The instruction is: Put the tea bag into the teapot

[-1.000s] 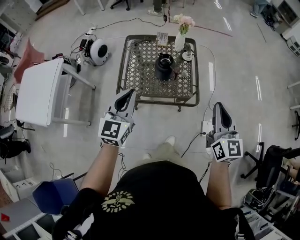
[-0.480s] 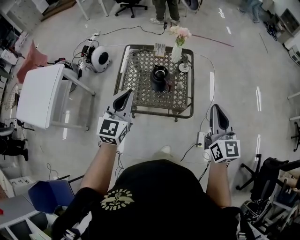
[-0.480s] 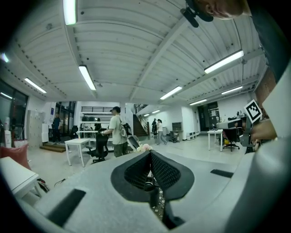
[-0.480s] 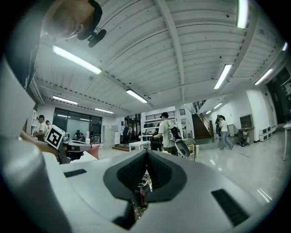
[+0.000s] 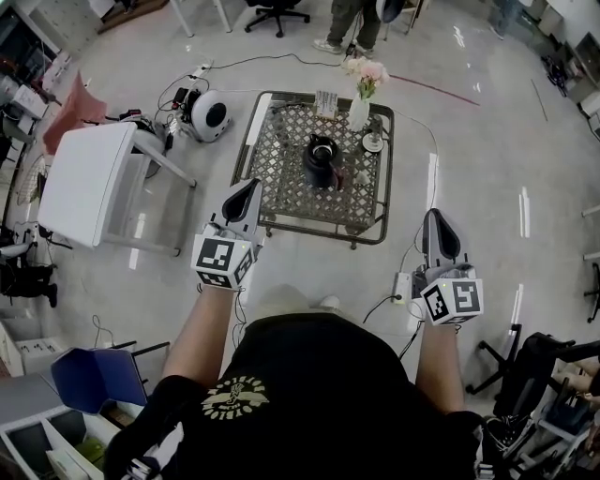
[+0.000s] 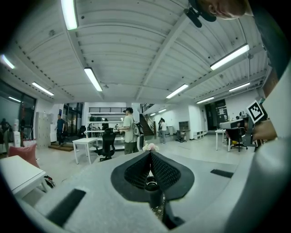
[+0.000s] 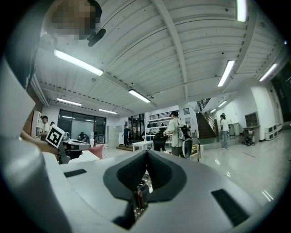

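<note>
A black teapot [image 5: 322, 161] stands on a low metal lattice table [image 5: 281, 178] well ahead of me on the floor. A small pale item [image 5: 362, 176] lies right of the teapot; I cannot tell whether it is the tea bag. My left gripper [image 5: 251, 186] hovers short of the table's near left corner, jaws together and empty. My right gripper [image 5: 437, 217] hangs over bare floor right of the table, shut with nothing in it. In the left gripper view the teapot [image 6: 151, 184] shows in the slit below the left gripper [image 6: 149, 153]. The right gripper [image 7: 146, 153] shows closed too.
On the table's far edge stand a vase of pink flowers [image 5: 362, 89], a small cup [image 5: 373, 142] and a card [image 5: 325, 101]. A white table [image 5: 84, 183] and a round white device [image 5: 208, 114] stand left. Cables and a power strip [image 5: 401, 287] cross the floor. A person [image 5: 352, 19] stands beyond.
The lattice table has slid lower in the head view, so I have come a little nearer to it. Both grippers keep their places and stay closed.
</note>
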`<state>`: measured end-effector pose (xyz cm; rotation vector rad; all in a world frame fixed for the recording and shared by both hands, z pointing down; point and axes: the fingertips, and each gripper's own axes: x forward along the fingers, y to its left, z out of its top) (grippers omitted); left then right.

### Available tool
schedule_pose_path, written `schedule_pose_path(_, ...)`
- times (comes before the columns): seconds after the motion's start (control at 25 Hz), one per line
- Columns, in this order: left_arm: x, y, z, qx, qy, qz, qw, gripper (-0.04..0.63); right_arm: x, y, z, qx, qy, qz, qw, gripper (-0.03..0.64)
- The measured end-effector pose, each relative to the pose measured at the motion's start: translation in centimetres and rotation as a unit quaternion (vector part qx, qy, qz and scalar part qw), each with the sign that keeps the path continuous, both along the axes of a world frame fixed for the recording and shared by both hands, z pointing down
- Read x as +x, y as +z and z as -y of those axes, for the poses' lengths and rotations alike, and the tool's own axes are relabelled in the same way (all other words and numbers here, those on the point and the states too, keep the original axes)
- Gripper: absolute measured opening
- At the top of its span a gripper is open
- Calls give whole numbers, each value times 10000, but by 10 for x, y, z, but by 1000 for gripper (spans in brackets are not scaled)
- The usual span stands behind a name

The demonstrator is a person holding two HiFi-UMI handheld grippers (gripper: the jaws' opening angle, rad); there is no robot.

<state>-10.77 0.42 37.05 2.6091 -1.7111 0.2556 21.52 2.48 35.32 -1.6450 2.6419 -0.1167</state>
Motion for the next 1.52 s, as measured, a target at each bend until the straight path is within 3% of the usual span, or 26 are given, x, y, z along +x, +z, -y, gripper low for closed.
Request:
schedule_pose_path(0.44, -2, 2, 9, -41, 68, -16, 10000, -3, -2, 0, 12, 27, 29, -40, 10000, 6)
schedule_pose_path(0.72, -3, -6, 40, 46, 67, -375, 9993, -3, -9, -2, 36, 23, 74, -116, 9999, 6)
schedule_pose_path(1.52, 8, -15, 170, 119, 568, -105, 9983, -3, -25, -11, 152, 65, 246, -40, 9997, 6)
